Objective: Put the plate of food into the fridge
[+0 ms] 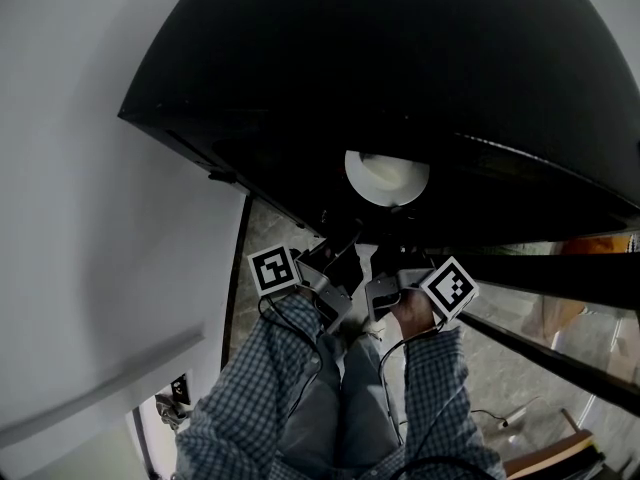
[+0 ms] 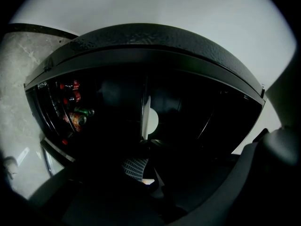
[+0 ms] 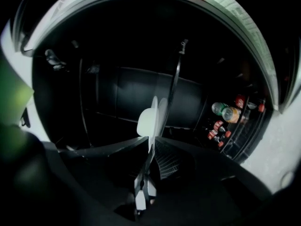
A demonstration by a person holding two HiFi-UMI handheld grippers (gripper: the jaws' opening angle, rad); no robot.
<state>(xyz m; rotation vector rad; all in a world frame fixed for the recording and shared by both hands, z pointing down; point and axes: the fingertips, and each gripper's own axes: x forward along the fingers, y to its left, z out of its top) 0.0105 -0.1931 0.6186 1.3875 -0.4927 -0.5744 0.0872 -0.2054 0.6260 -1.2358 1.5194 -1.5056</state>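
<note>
— Right claw [image 3: 149,142]?
— Pinched on the plate [image 3: 147,119] rim; the plate juts straight ahead of it, edge-on, inside the fridge [image 3: 122,93].
— Left claw [image 1: 337,271]?
— Too dark to tell. Plate ahead, bottles [image 2: 75,112] to its left.

One fridge [image 1: 400,58]. One plate [image 1: 387,176]. Two grippers, the left gripper [image 1: 342,253] and the right gripper [image 1: 368,260], with one marker cube [image 1: 272,269] on each, so two cubes. Bottles [image 3: 225,112]: at least four, the rest too small to count.
</note>
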